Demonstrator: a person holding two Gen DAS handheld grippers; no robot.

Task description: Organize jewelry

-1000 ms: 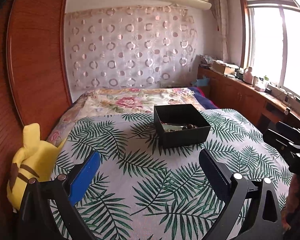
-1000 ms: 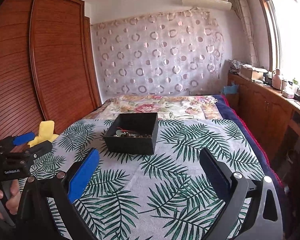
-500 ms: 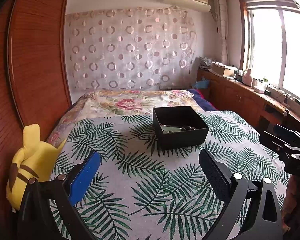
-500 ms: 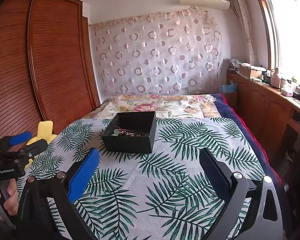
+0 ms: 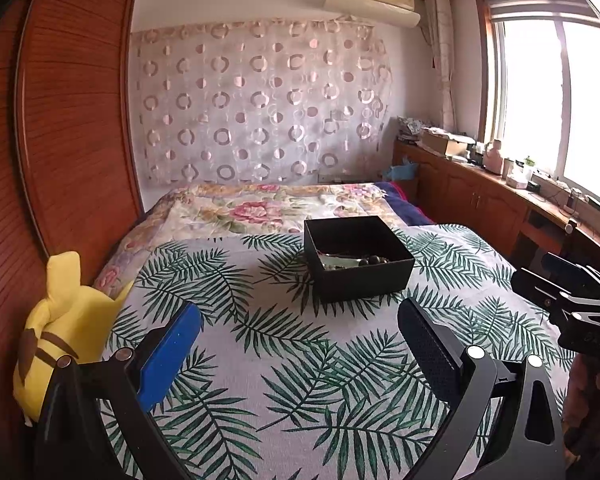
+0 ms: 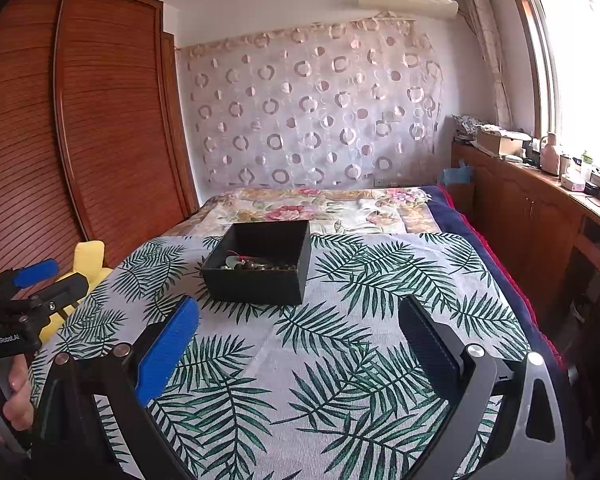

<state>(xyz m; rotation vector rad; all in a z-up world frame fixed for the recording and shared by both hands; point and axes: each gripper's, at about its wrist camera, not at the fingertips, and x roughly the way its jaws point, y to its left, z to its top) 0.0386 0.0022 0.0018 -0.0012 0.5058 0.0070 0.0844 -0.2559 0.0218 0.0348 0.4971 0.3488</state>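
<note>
A black open box (image 5: 358,258) sits on the palm-leaf bedspread, and it also shows in the right wrist view (image 6: 260,264). Inside lie dark bead jewelry (image 5: 354,262) and a piece with a red thread (image 6: 244,262). My left gripper (image 5: 300,344) is open and empty, well short of the box. My right gripper (image 6: 300,340) is open and empty, also short of the box. Each gripper shows at the edge of the other's view: the right one (image 5: 572,300) and the left one (image 6: 28,292).
A yellow plush toy (image 5: 64,328) lies at the bed's left edge against the wooden wardrobe (image 5: 72,120). A floral quilt (image 5: 268,210) covers the far end of the bed. A wooden cabinet (image 6: 540,208) with clutter runs under the window on the right.
Both grippers have drawn back and tilted up slightly, so the box sits a little farther off in each view. Both stay open and empty.
</note>
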